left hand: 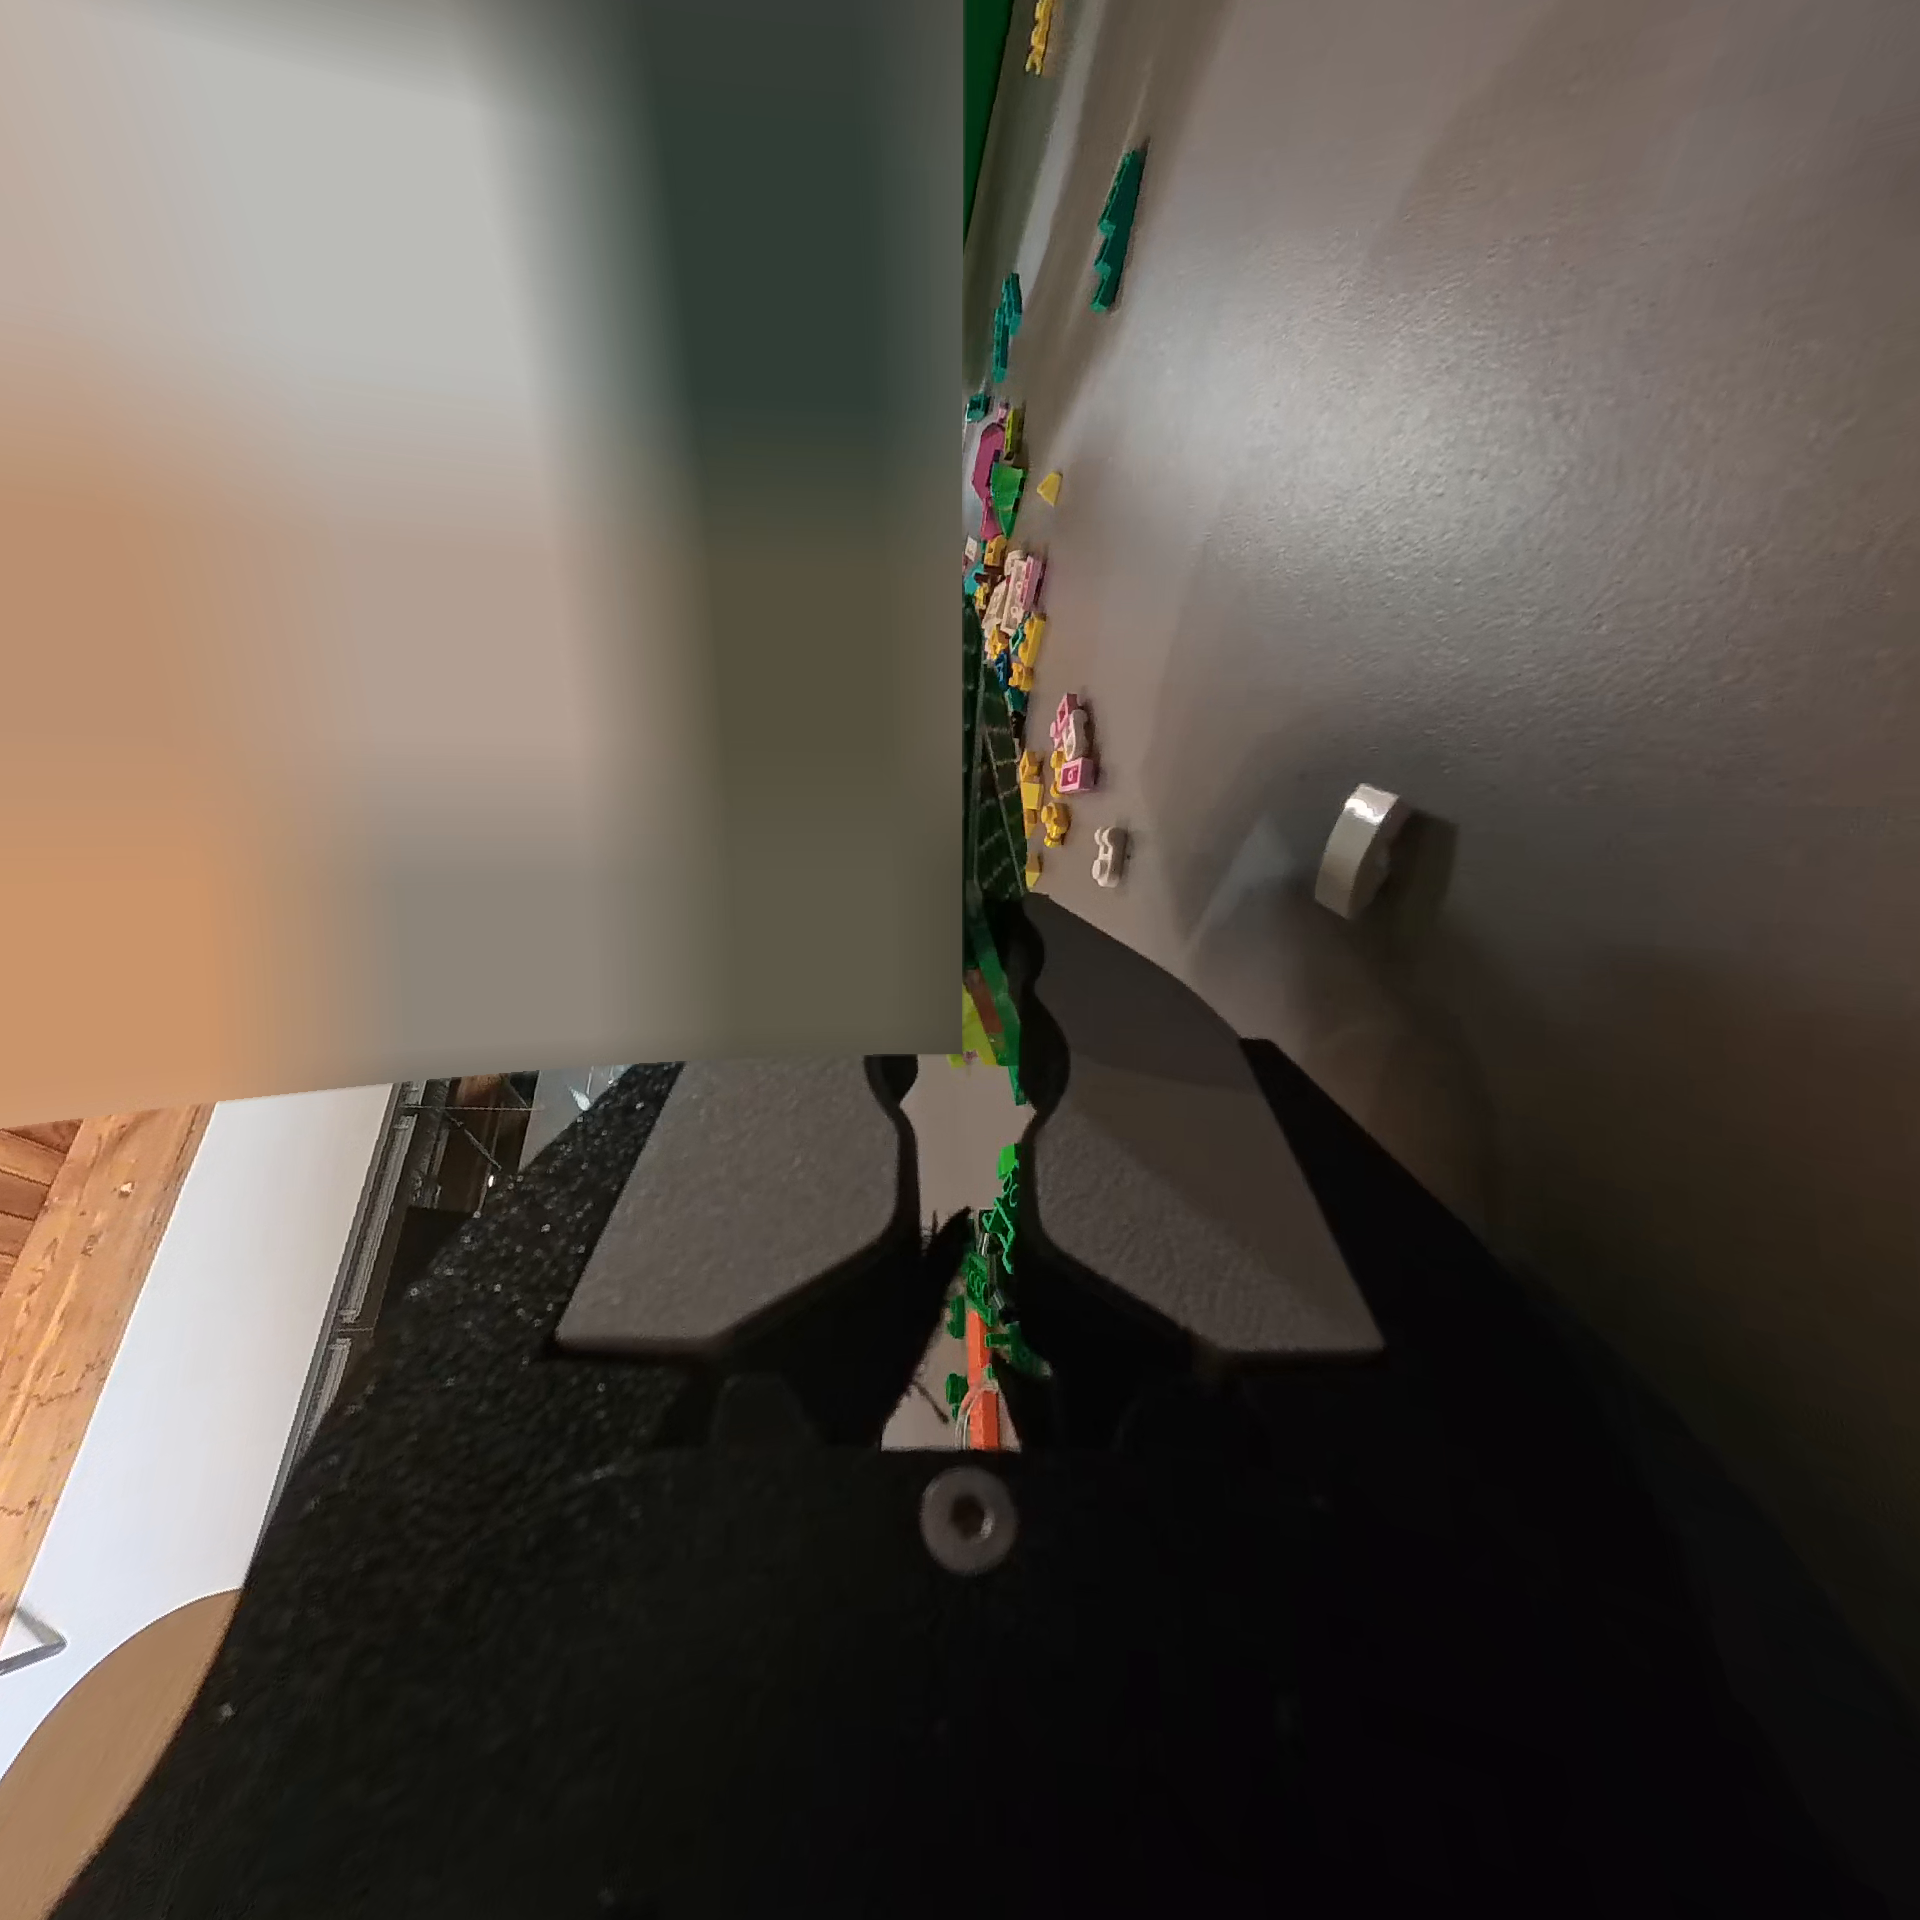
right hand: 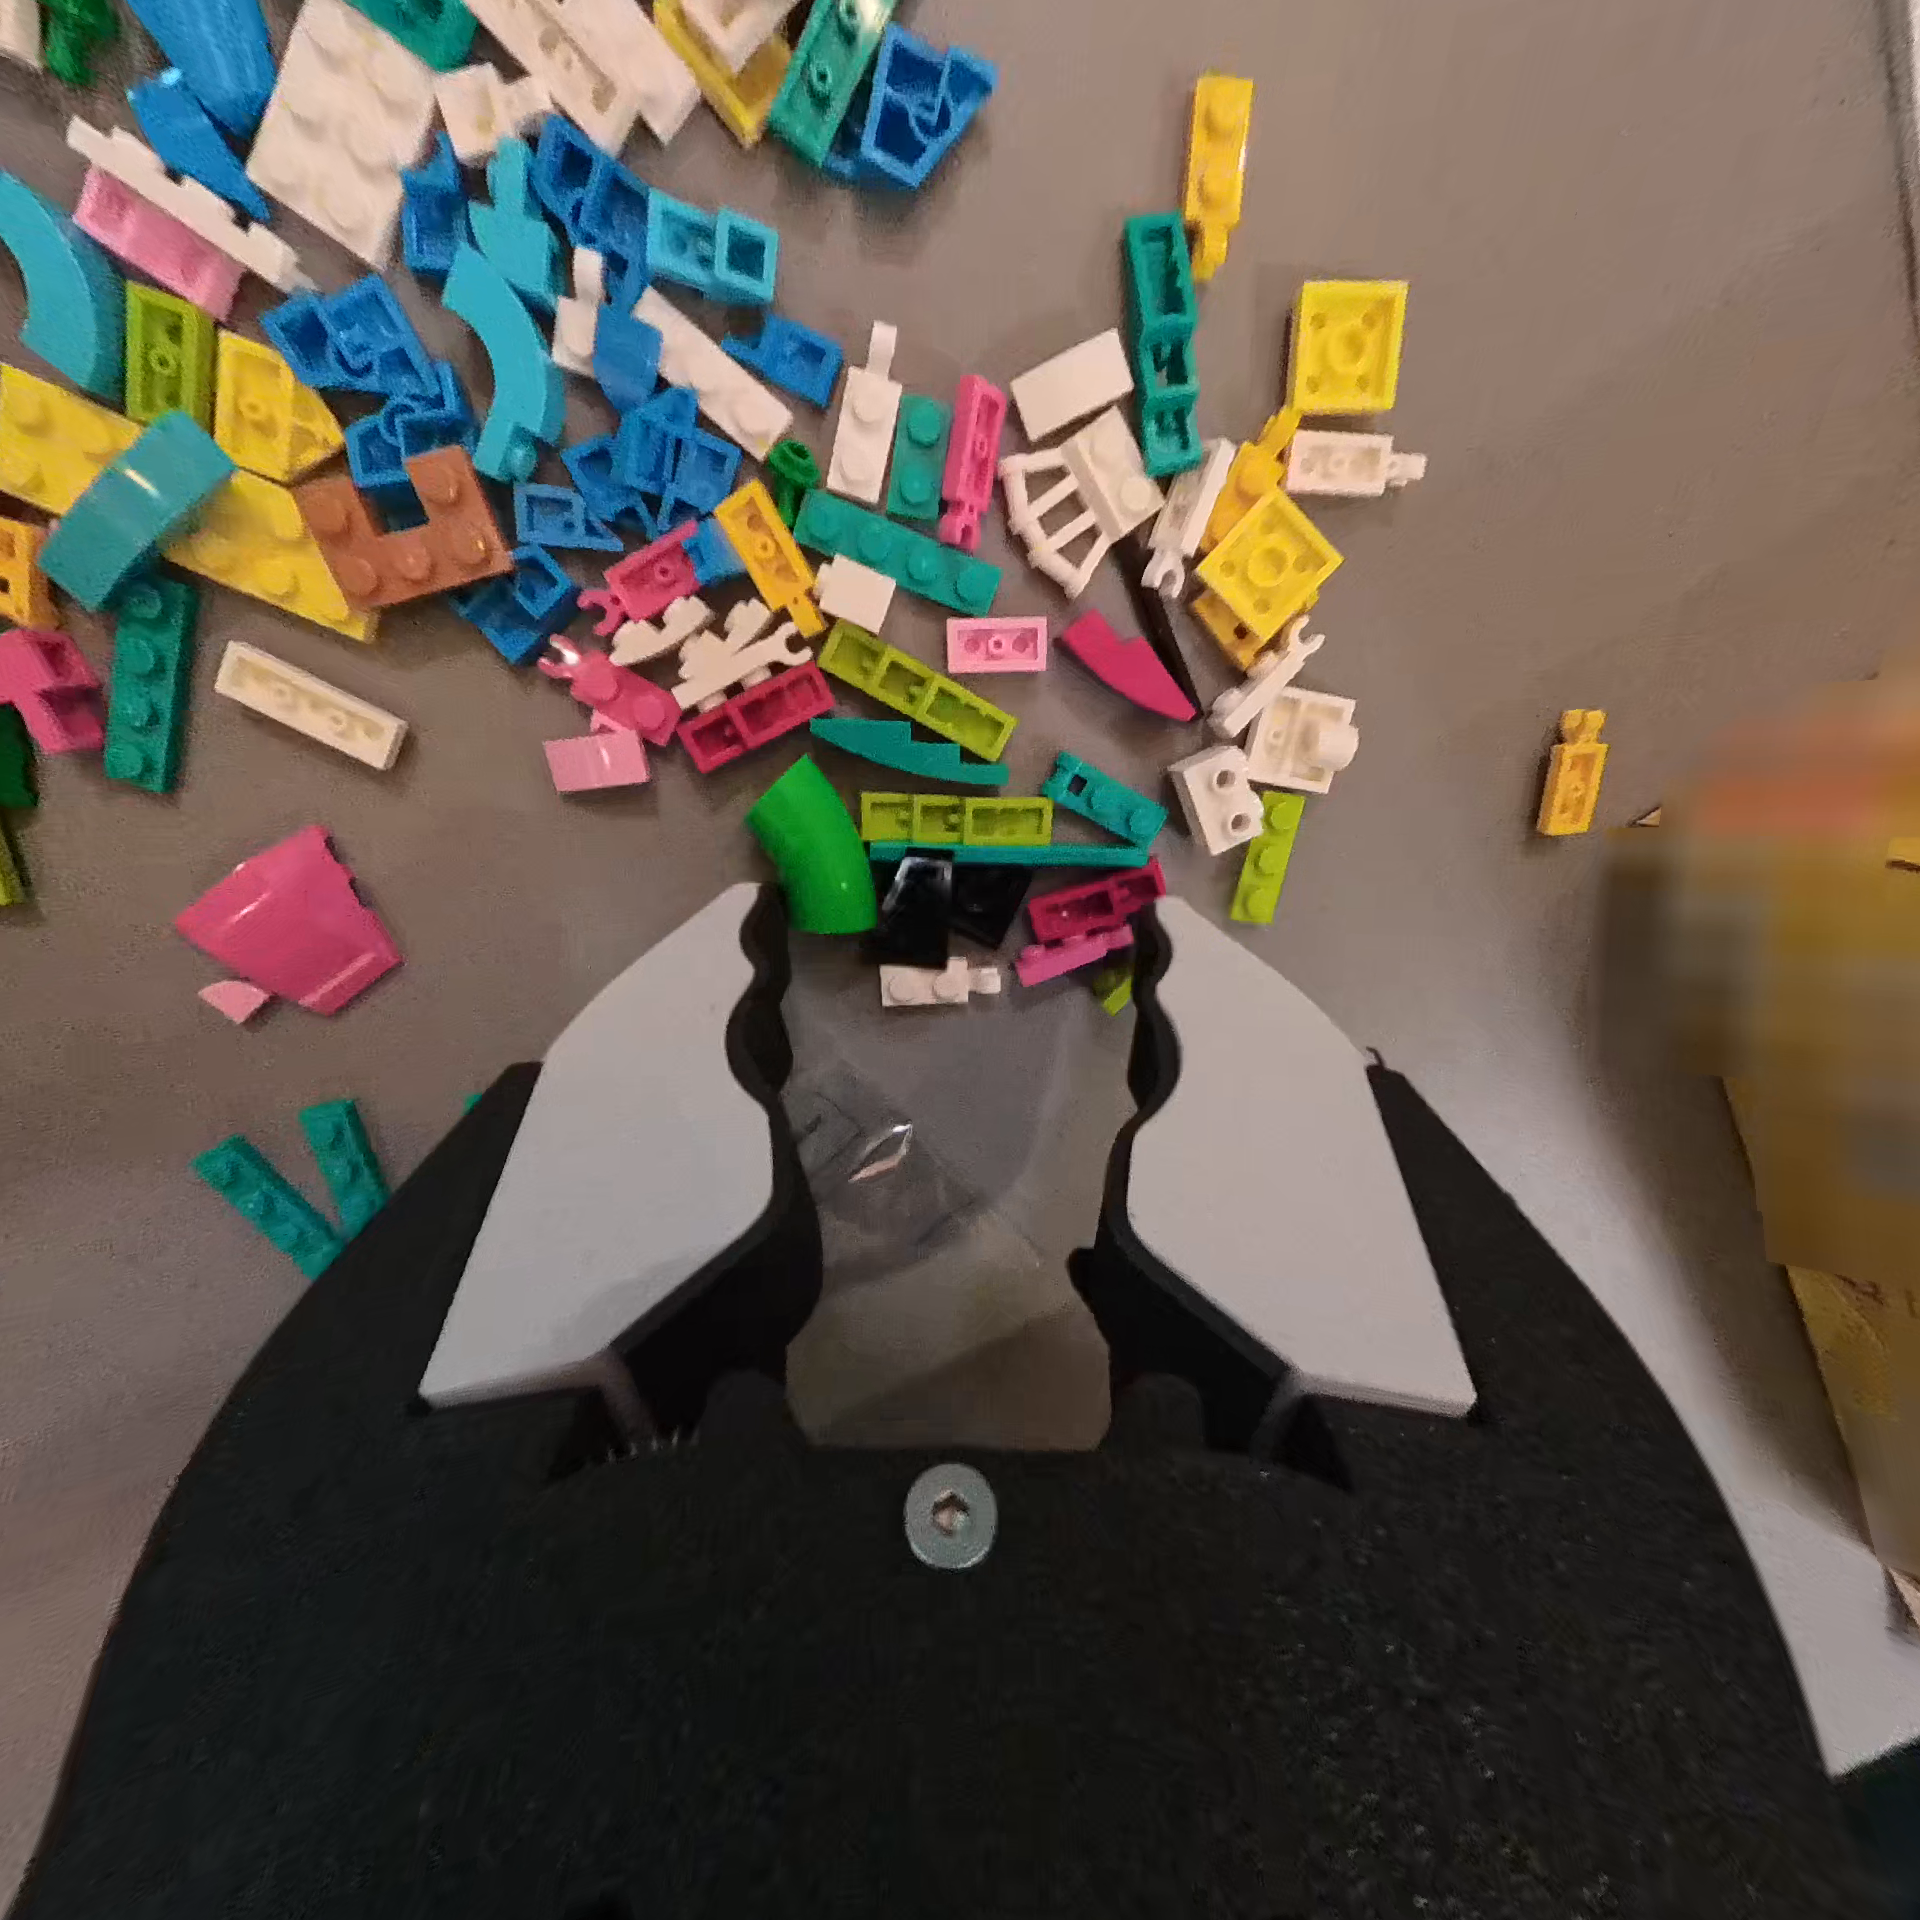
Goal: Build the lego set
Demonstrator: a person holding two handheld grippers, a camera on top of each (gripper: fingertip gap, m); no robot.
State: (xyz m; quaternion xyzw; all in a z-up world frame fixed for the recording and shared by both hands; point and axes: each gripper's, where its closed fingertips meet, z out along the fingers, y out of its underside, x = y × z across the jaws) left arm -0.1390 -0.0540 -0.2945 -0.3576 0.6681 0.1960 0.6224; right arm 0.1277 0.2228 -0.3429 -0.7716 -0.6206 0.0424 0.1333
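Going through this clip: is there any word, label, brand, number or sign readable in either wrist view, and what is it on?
No legible text in either view.
Pink brick, left wrist view: a small dark mark, too small to read.
Yellow sheet, right edge of the right wrist view: partly under a blur patch, and nothing readable on the visible part.
Loose bricks on the grey table: no print visible.

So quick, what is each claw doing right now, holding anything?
Left gripper: nearly shut, nothing visibly held.
Right gripper: open, empty, above the brick pile.

Soft even light, blurred edges
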